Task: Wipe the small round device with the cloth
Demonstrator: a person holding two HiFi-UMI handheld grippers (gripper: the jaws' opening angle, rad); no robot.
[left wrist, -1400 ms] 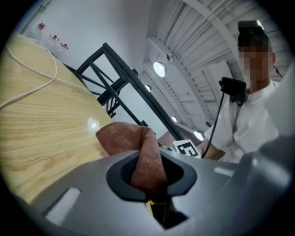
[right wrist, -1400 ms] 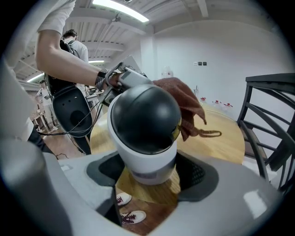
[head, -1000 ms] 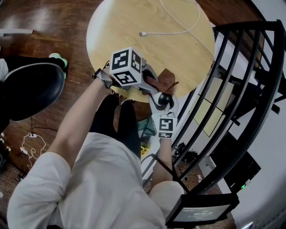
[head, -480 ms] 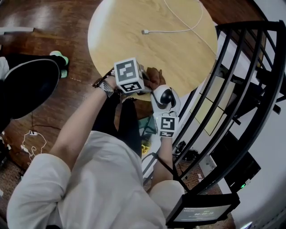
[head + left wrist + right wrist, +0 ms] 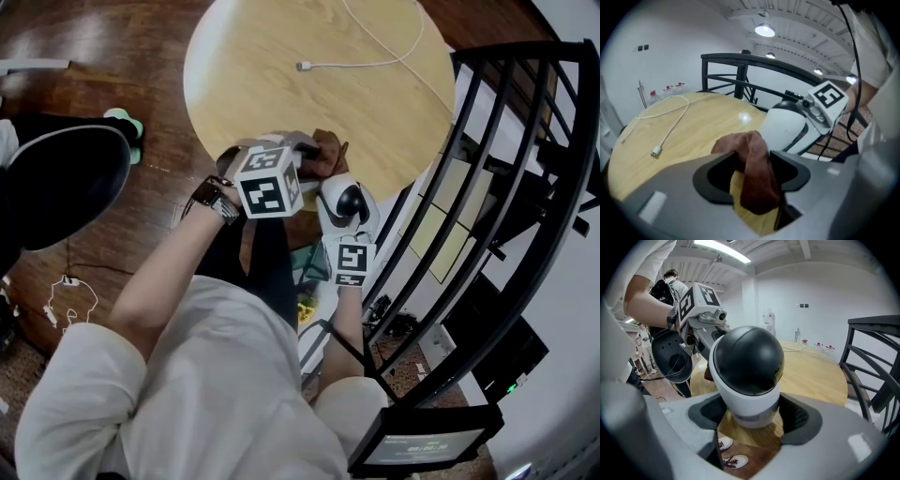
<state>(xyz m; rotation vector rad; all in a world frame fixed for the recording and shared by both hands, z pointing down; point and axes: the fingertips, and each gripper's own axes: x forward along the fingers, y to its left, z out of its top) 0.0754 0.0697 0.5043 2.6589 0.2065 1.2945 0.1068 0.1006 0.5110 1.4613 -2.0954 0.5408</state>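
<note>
The small round device (image 5: 747, 373) is a white body with a black dome, held upright over the table's near edge. My right gripper (image 5: 751, 416) is shut on its white base. In the head view the device (image 5: 347, 202) sits just above the right gripper's marker cube (image 5: 349, 264). My left gripper (image 5: 752, 180) is shut on a reddish-brown cloth (image 5: 753, 171), which hangs bunched between its jaws. The cloth (image 5: 323, 159) lies close to the device's left side; the device (image 5: 785, 129) shows just beyond it. Whether they touch I cannot tell.
A round wooden table (image 5: 281, 66) carries a white cable (image 5: 375, 58) with a plug end. A black metal railing (image 5: 506, 187) stands close on the right. A dark round chair (image 5: 61, 187) is at the left on the wooden floor.
My left gripper has turned and dropped slightly toward me, keeping the cloth beside the device. The right gripper and the device have stayed nearly in place.
</note>
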